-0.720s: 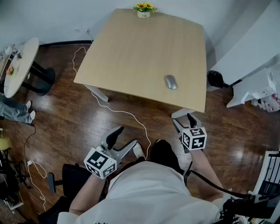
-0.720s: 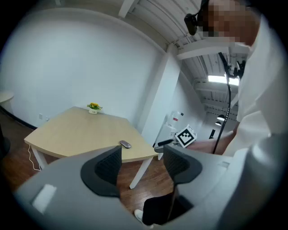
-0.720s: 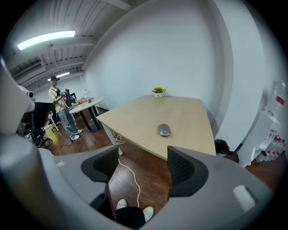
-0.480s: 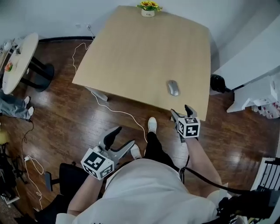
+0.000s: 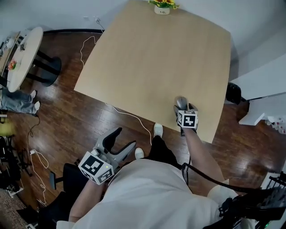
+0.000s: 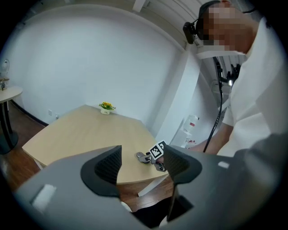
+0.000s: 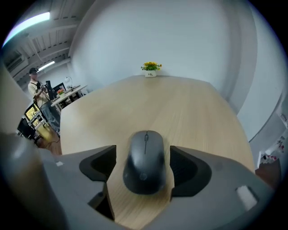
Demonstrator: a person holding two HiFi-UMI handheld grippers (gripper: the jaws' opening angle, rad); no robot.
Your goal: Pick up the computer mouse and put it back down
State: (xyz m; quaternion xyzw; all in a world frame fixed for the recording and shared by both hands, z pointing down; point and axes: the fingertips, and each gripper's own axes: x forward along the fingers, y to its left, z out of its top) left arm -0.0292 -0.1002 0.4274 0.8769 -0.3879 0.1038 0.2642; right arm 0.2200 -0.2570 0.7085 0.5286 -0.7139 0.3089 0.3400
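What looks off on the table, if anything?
Nothing stands out. The mouse lies flat on the table between the open jaws of the right gripper; the flower pot stands upright at the far edge.

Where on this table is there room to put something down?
Nearly the whole table is bare, from the flower pot at the far edge forward. Only the near right part is crowded, with the mouse and right gripper.
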